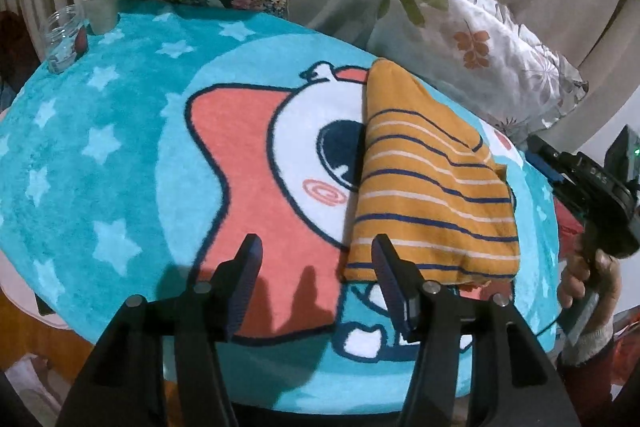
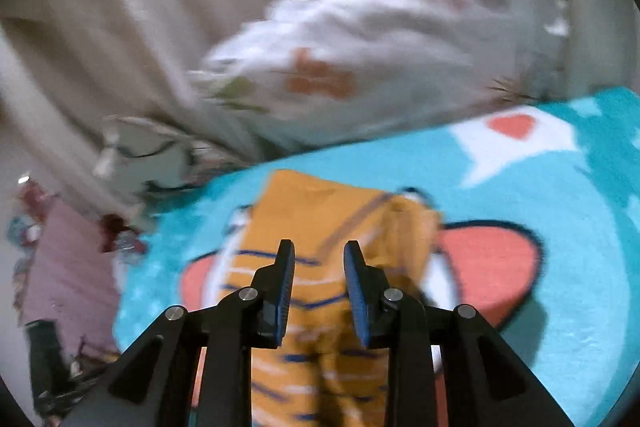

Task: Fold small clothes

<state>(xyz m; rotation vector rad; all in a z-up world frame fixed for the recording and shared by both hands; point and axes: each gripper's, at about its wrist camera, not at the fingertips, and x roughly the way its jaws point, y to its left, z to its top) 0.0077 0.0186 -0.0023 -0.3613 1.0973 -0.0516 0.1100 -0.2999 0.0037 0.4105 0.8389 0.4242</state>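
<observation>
At the upper left of your left wrist view a paper cup (image 1: 101, 5) and a clear glass jar (image 1: 64, 37) stand side by side on the blue star rug (image 1: 100, 147); their contents cannot be made out. Only that view shows them. The folded orange striped garment (image 1: 430, 187) lies right of centre. Your left hand-held gripper (image 1: 316, 247) is released, empty; your right hand-held gripper (image 2: 319, 251) hovers over the garment (image 2: 320, 211), parted, in a blurred view.

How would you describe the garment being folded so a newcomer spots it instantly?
Start at the turquoise star-patterned cartoon rug covering the surface. On its right half, near the leaf-print pillow, lies the folded mustard-yellow garment. Its navy and white stripes set it apart from everything nearby.
</observation>
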